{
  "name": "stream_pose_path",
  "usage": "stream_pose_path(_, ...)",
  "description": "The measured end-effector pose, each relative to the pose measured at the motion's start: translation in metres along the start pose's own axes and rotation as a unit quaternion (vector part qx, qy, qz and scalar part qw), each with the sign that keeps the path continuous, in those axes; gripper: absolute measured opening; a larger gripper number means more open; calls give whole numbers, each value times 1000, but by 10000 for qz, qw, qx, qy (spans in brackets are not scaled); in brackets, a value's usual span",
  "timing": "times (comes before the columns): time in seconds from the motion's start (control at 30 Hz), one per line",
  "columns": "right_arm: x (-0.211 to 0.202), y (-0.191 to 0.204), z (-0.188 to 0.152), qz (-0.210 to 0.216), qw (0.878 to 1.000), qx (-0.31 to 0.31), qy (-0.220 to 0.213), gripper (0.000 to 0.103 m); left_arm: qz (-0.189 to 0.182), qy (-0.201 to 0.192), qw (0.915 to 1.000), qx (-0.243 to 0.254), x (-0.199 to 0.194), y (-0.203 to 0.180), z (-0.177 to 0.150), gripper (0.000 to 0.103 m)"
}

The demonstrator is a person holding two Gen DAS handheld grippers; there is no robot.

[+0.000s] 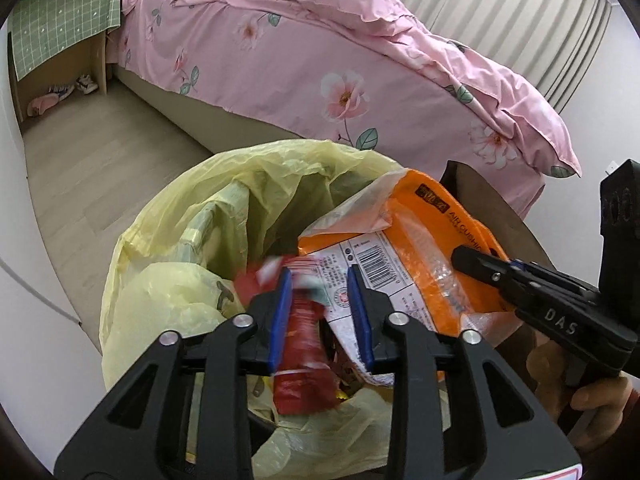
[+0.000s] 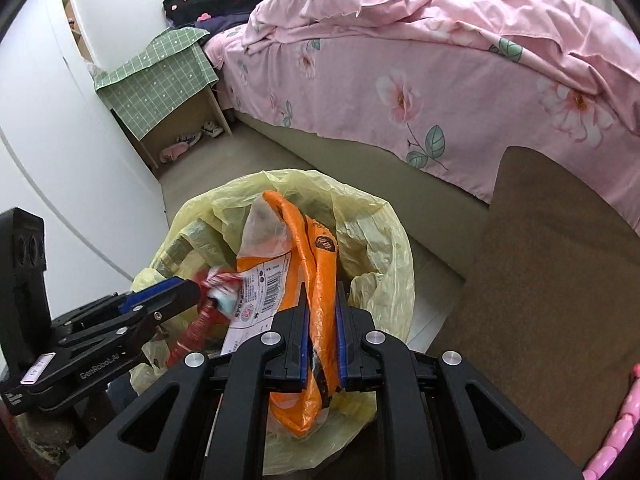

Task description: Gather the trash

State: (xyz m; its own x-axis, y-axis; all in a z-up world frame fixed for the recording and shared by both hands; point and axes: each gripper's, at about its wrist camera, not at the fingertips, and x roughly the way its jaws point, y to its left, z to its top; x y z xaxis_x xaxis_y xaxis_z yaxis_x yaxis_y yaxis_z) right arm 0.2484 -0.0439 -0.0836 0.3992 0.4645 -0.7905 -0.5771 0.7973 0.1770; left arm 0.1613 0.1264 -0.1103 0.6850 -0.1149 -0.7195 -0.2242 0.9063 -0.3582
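Left hand-held gripper point(image 1: 322, 316) has its pads spread, a red wrapper point(image 1: 304, 360) loose between them, long axis toward 12 o'clock. Right hand-held gripper point(image 2: 322, 336) is clamped on the orange bag point(image 2: 320, 280). Both hang over the bin bag point(image 2: 384, 248), directly below; the bed point(image 2: 400, 80) lies beyond.

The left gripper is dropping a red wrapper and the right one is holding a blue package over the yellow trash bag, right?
Not quite. The package pinched in the right gripper is orange, not blue, as the right wrist view shows. The rest holds: the left gripper has the red wrapper between its fingers over the yellow trash bag.
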Motion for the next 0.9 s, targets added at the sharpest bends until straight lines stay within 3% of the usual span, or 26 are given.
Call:
stream_pose_path(0.07, -3, 2, -1, -92, 10000, 1, 11, 23, 89, -57, 9999, -14, -4, 0, 3, 38)
stream_pose_path(0.1, -6, 2, -1, -47, 10000, 44, -18, 35, 135, -87, 9999, -35, -7, 0, 5, 44)
stream_pose_path(0.2, -17, 0, -1, 47, 9997, 172, -151, 41, 146, -204, 9995, -185, -20, 3, 10, 54)
stream_pose_path(0.3, -39, -1, -3, -126, 9988, 236, -413, 43, 135, -310, 9992, -202, -35, -1, 16, 67)
stream_pose_path(0.43, -84, -1, -18, -335, 9959, 258, -796, 43, 201, -376, 9988, 257, -61, -25, 10, 73)
stream_pose_path(0.67, -180, 23, -81, -854, 9878, -25, -1300, 43, 193, -778, 9894, 1211, -131, -72, -35, 74)
stream_pose_path(0.8, -215, 35, -124, -1149, 9833, 16, -1410, 43, 197, -771, 9886, 1279, -158, -84, -57, 74)
stream_pose_path(0.9, -232, 42, -149, -1400, 9810, 185, -1331, 43, 483, -770, 9857, 1420, -172, -95, -74, 74)
